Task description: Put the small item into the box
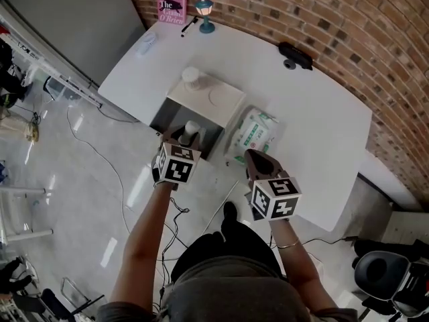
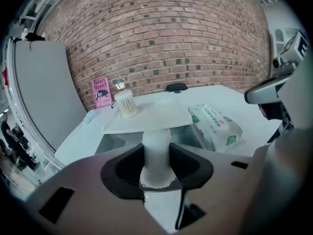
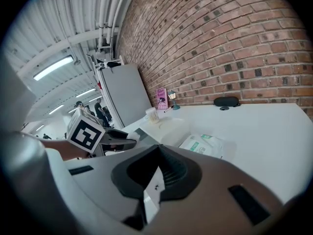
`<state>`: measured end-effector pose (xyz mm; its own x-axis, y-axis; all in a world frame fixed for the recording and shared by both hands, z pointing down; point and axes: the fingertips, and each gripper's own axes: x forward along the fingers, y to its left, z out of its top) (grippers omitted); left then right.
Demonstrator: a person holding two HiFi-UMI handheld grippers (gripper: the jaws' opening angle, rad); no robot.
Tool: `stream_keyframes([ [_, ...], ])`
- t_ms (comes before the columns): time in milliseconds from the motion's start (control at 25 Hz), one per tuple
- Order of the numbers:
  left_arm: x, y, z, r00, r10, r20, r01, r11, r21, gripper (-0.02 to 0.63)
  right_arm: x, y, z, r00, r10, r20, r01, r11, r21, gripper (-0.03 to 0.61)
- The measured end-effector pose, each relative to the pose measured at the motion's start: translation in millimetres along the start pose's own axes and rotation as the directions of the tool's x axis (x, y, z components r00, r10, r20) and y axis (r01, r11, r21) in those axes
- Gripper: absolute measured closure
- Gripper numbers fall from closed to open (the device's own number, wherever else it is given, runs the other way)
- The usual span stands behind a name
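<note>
My left gripper [image 1: 190,138] is shut on a small white bottle [image 1: 192,129], which stands upright between the pads [image 2: 156,153] over the open part of the box. The grey box [image 1: 175,121] sits at the table's near edge, with its white lid [image 1: 213,100] slid back over the far half. In the left gripper view the box's opening [image 2: 113,142] lies just ahead of and below the bottle. My right gripper [image 1: 255,158] hovers shut to the right, near the wipes pack, with nothing in it [image 3: 157,176].
A jar of white sticks [image 1: 192,78] stands on the lid. A green-and-white wipes pack [image 1: 255,134] lies right of the box. At the far table edge are a pink book [image 1: 171,2], a small lamp [image 1: 204,13] and a black object [image 1: 295,55].
</note>
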<state>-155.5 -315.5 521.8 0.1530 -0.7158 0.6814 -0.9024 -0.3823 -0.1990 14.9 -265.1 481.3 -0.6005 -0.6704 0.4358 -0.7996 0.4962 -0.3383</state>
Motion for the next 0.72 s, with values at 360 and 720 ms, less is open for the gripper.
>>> stream_keyframes([
  [360,20,-11,-3,0.993,-0.048,-0.103,0.059,0.992,0.112,0.442,-3,-3,-3,1.0,-0.008,-0.004,0.008,1.0,0.008,0.572],
  [720,41,-18,-10,0.974,-0.067,-0.217,0.117,0.966,0.23,0.442,-5,-4,-7,1.0,-0.015,-0.011,0.015,1.0,0.017,0.572],
])
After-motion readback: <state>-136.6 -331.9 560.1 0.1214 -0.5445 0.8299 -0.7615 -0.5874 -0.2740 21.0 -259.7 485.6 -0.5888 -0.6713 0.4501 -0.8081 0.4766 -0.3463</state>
